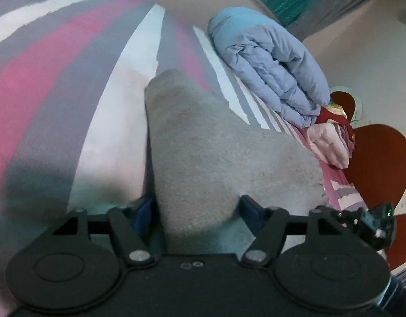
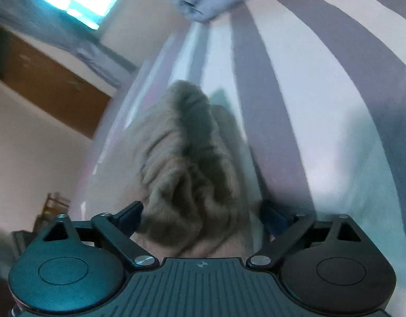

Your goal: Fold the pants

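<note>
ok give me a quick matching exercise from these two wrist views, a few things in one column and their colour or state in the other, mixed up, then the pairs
Things:
1. pants
2. folded quilt
3. bedsheet
4. left gripper

Colour or state:
A. striped pink, grey and white
B. light blue, puffy
C. grey-beige, bunched between fingers
D. black, cloth between its fingers

Pairs: 1-C, 2-B, 3-A, 4-D

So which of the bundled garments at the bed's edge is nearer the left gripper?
The pink padded bundle, below the blue quilted jacket, which lies farther up the striped bedsheet.
</note>
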Motion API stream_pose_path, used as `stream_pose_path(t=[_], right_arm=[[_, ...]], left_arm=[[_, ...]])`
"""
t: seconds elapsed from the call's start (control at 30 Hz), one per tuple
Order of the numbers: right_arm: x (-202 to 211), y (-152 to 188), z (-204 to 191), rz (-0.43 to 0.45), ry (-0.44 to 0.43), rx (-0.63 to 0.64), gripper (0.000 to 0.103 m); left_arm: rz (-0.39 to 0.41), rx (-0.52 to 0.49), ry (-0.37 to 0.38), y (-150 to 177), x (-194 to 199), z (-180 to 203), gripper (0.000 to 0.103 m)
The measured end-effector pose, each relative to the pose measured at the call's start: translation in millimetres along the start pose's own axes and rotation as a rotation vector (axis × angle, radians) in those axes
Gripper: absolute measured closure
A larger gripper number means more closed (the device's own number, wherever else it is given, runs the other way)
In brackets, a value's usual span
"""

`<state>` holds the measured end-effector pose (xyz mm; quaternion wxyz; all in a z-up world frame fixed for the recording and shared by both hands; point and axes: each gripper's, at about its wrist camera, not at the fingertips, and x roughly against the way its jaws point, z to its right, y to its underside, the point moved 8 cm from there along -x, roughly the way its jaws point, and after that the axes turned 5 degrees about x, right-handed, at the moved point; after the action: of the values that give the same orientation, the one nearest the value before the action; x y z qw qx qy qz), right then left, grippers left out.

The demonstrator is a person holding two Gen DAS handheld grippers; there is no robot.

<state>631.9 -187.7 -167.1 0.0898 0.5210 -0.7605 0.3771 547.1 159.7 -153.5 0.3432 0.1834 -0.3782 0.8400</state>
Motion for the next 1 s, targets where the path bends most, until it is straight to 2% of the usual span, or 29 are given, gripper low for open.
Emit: stream_pose_path(t=[0.03,0.1,0.13,0.17,0.27,0.3,0.4,0.53,0.6,0.67,0.73,0.8,0.83,0.9,0.97,1.0], right_arm=[[0.5,0.4,0.5,0.002,-0.005,-0.003,0.007],[18.0,4.9,1.8,0.042,-0.020,-0.013,0.007],[33.1,8.4,5.7,0.081,-0.025,-0.026,0.007],[50.0,15.6,12.8,0.104,-0.039,-0.035,0.007],[94.1,43.0,20.9,0.149,-0.005,0.021,0.006],[110.3,57.8,23.6,0.158,0.029,0.063,0.001],[163.9,109.6,19.8,0.196,0.113,0.162,0.000],[217.5,182.6,7.6,0.243,0.233,0.204,0.000],[236.4,215.3,-0.4,0.257,0.335,0.232,0.000],[253.2,245.2,-8.9,0.277,0.397,0.237,0.000],[267.6,266.3,-20.9,0.304,0.448,0.233,0.000],[285.6,275.1,-41.8,0.376,0.474,0.245,0.000],[299.2,280.1,-53.6,0.435,0.506,0.253,0.000],[310.8,293.9,-77.5,0.462,0.487,0.274,0.000],[320.7,313.7,-103.5,0.501,0.495,0.324,0.000],[320.1,324.7,-117.8,0.502,0.473,0.349,0.000]], left_arm=[[0.011,0.011,-0.004,1.5,4.3,0.7,0.037],[0.063,0.012,-0.024,4.5,24.5,2.4,0.023],[0.092,-0.017,-0.060,10.0,39.4,2.3,0.010],[0.114,-0.038,-0.106,13.2,53.3,0.1,0.006],[0.154,-0.081,-0.207,47.0,107.2,-13.6,0.006],[0.177,-0.087,-0.255,59.4,127.6,-20.4,0.006],[0.243,-0.076,-0.367,101.9,181.7,-38.0,0.006],[0.349,-0.112,-0.481,162.3,247.8,-26.1,0.006],[0.390,-0.126,-0.486,185.6,273.7,-15.5,0.006],[0.415,-0.124,-0.496,202.3,291.1,-1.8,0.006],[0.446,-0.124,-0.451,216.6,306.1,19.4,0.006],[0.465,-0.182,-0.423,232.9,317.3,47.1,0.006],[0.471,-0.221,-0.436,235.9,314.4,63.5,0.006],[0.457,-0.294,-0.415,245.3,308.6,91.7,0.006],[0.444,-0.319,-0.372,260.8,306.7,110.0,0.006],[0.442,-0.337,-0.357,269.5,305.2,118.9,0.006]])
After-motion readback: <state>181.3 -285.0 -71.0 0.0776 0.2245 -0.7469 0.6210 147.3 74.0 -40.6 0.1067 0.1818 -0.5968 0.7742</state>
